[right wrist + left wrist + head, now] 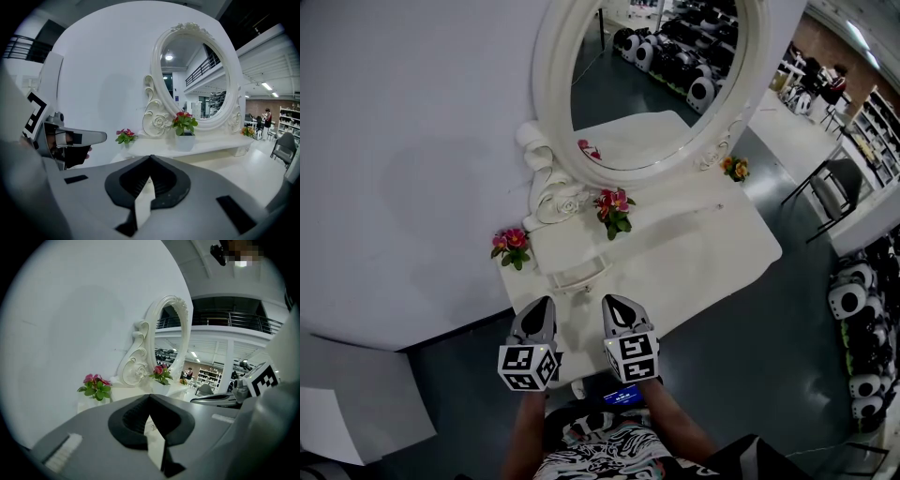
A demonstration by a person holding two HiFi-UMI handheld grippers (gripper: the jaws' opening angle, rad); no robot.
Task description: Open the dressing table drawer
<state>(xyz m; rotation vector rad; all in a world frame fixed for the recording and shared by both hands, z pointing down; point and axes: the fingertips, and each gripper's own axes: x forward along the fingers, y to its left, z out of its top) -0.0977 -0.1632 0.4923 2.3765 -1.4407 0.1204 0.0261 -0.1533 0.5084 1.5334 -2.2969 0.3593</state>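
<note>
A white dressing table (712,248) stands against the white wall, with an oval mirror (661,80) on it. Under the mirror runs a low raised shelf (581,246), and a small rounded drawer front (578,275) sits below it, facing me. My left gripper (545,303) and right gripper (610,301) hover side by side over the table's near edge, both pointing at that drawer and a short way from it. The left gripper (150,395) has its jaws together and empty. So does the right gripper (150,157). Neither touches the table.
Three small pots of pink and orange flowers stand on the table: left (512,246), middle (614,208) and far right (734,167). A dark chair (834,187) stands right of the table. Rows of white rounded machines (855,300) line the floor at the far right.
</note>
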